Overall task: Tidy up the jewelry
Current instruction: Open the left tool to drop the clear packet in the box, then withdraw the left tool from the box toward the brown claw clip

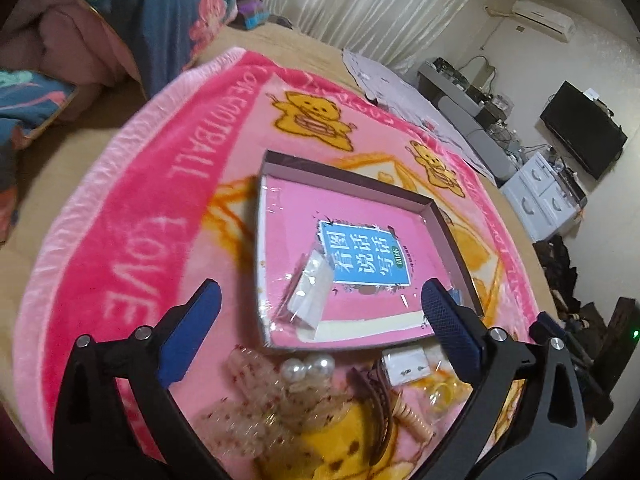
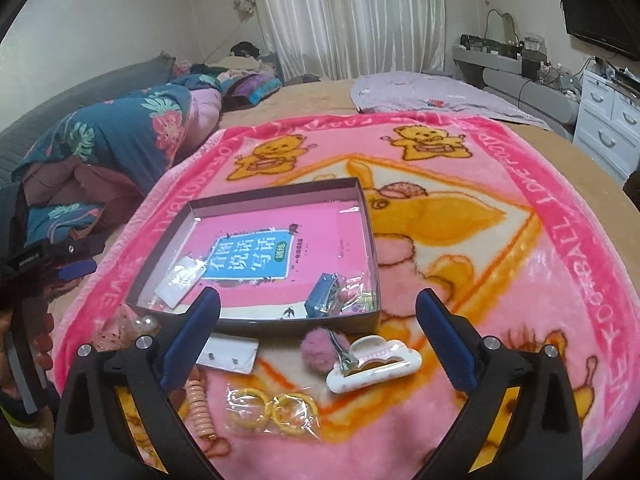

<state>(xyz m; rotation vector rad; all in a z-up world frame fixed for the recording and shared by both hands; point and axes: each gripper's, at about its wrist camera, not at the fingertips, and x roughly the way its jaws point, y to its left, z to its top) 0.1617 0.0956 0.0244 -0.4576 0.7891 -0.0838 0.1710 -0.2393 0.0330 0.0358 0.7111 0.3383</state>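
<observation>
Shallow dark cardboard tray (image 2: 370,216) w/ pink book inside, on pink bear blanket (image 2: 500,280) on bed. My left claw (image 1: 320,320) wide, empty; right claw (image 2: 318,322) same. Only right view shows white cloud-shaped hair clip (image 2: 374,364); only left shows pearl cluster (image 1: 308,366).

A bed (image 2: 320,92) with a tan sheet carries a pink blanket (image 2: 500,240) printed with bears. On the blanket, ahead of the right tongs (image 2: 318,318), lies a shallow open box (image 2: 256,318). Between those tongs' fingers lie a white earring card (image 2: 232,354), a pink pompom (image 2: 316,346), a white cloud-shaped hair clip (image 2: 376,364) and bagged yellow rings (image 2: 272,410). Between the left tongs' (image 1: 320,314) fingers lie pearls (image 1: 306,366), a dotted mesh bow (image 1: 256,404) and a brown claw clip (image 1: 376,396).
</observation>
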